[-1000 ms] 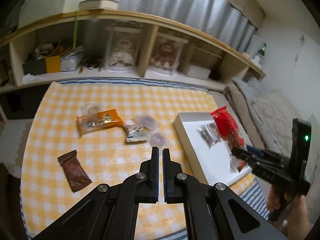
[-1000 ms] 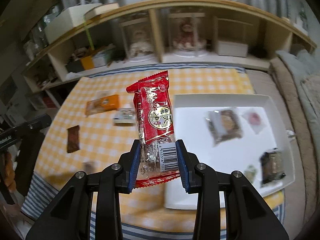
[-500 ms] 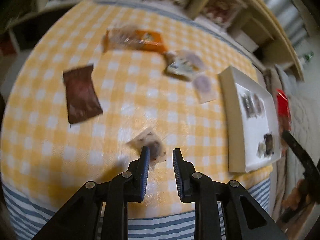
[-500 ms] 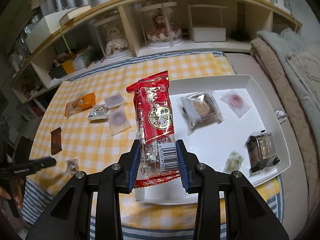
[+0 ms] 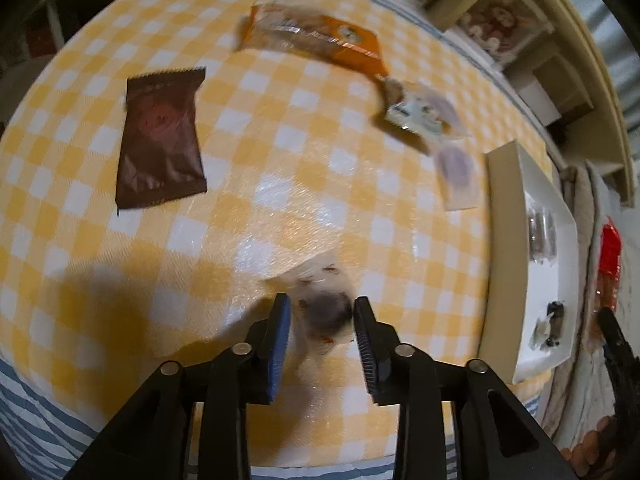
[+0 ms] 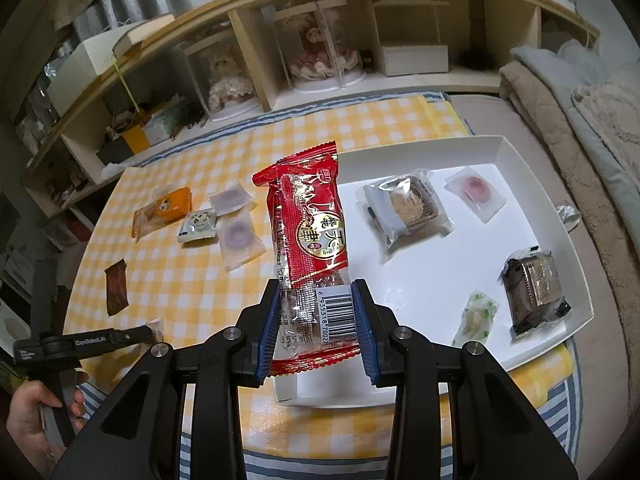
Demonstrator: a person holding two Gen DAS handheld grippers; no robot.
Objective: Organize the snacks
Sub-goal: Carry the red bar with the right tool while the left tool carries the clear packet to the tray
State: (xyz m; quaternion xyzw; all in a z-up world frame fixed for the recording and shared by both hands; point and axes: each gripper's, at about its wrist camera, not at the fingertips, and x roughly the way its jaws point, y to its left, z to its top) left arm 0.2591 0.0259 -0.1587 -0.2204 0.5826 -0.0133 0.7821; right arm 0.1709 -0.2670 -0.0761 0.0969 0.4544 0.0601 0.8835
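Note:
My left gripper [image 5: 320, 320] points down at the yellow checked tablecloth [image 5: 280, 184], and its jaws are opening. A small clear-wrapped dark candy [image 5: 325, 307] lies on the cloth between its fingers; the pads do not clamp it. The right wrist view shows that gripper [image 6: 149, 332] low at the table's near left corner. My right gripper [image 6: 316, 320] is shut on a red snack packet [image 6: 308, 224], held upright over the near left edge of the white tray [image 6: 440, 276]. The tray holds several wrapped snacks.
On the cloth lie a brown packet [image 5: 160, 144], an orange packet [image 5: 320, 40], a small white packet [image 5: 416, 116] and a clear pouch with a purple sweet [image 5: 456, 172]. The tray's wall [image 5: 502, 240] stands to the right. Wooden shelves [image 6: 360, 12] run behind the table.
My left gripper dropped toward the table, tipped downward and parted its jaws around the small candy. The right gripper shifted slightly toward the tray, keeping hold of the red packet.

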